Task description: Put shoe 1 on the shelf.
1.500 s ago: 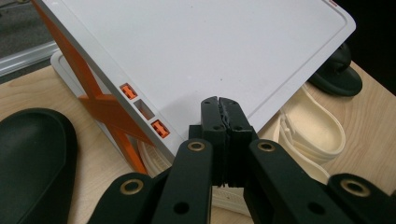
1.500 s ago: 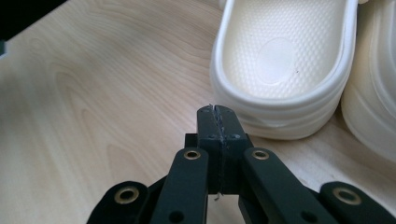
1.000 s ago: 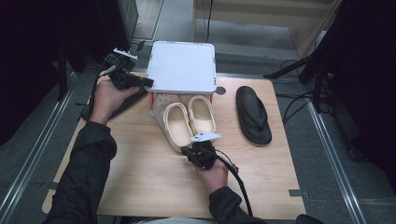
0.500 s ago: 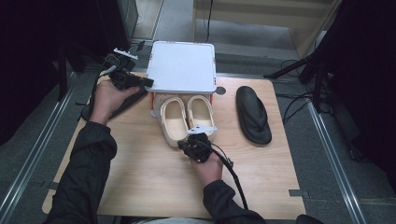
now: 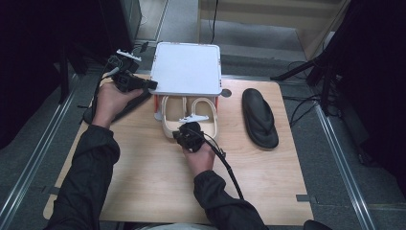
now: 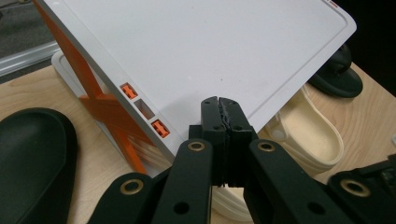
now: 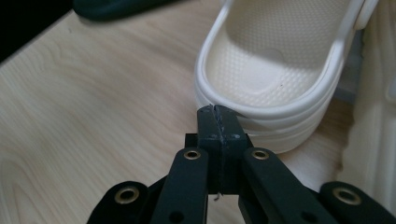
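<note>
Here the cream clogs (image 5: 189,117) stand side by side on the desk (image 5: 143,187), their toes pushed under the white rack (image 5: 187,68) at the far edge, so only the heels stick out toward the person. The right gripper (image 5: 190,135) has its fingers clenched on nothing, and their tips touch the heel rim of one clog (image 7: 271,70) from the near side. The right hand (image 5: 200,155) lies low over the middle of the desk, with wide bare wood behind it and to its left. A black sandal (image 5: 259,117) lies apart on the right, near the desk edge. The left gripper (image 5: 125,79) is at the rack's left corner, fingers also clenched and empty, just at the rim of the white top (image 6: 205,51). Another black sandal (image 6: 32,158) lies on the wood beside that hand.
</note>
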`<state>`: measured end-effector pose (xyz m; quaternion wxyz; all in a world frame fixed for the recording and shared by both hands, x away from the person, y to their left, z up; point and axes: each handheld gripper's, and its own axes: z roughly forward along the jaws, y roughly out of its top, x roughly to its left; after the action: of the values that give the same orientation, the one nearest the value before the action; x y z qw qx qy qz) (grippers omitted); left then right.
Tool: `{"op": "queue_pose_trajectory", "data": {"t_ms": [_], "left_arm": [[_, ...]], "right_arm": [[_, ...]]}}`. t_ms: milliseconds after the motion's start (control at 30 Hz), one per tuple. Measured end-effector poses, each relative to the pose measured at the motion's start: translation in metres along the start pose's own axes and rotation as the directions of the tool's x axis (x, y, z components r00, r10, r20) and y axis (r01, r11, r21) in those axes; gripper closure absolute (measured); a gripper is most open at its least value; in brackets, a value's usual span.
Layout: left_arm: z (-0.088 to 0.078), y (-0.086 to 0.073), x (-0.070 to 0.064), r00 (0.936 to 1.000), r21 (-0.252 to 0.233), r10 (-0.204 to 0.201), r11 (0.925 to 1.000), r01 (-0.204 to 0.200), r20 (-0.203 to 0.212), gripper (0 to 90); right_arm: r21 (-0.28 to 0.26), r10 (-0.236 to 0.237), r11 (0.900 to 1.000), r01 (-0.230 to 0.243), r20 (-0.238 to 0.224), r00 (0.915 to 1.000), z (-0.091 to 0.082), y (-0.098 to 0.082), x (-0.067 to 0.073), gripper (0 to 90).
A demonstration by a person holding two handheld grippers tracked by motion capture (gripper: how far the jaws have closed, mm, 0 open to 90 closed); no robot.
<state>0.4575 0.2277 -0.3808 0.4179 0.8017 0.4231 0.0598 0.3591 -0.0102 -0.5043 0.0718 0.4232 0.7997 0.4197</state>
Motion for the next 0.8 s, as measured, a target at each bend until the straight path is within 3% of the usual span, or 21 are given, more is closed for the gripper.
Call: {"op": "queue_pose_trajectory", "data": {"t_ms": [233, 467, 800], "left_arm": [[0.000, 0.000, -0.001, 1.0000, 0.002, 0.001, 1.0000, -0.001, -0.005, 90.0], [0.000, 0.000, 0.000, 1.0000, 0.000, -0.002, 1.0000, 0.002, -0.001, 90.0], [0.000, 0.000, 0.000, 1.0000, -0.001, -0.001, 1.0000, 0.001, -0.001, 90.0]], "right_arm": [[0.000, -0.028, 1.000, 0.028, 0.033, 0.9991, 0.011, 0.009, 0.003, 90.0], [-0.016, 0.040, 0.999, -0.040, 0.025, 0.9989, 0.020, 0.019, -0.004, 90.0], [-0.054, 0.041, 0.998, -0.037, 0.071, 0.9967, 0.033, 0.032, -0.008, 90.0]]}}
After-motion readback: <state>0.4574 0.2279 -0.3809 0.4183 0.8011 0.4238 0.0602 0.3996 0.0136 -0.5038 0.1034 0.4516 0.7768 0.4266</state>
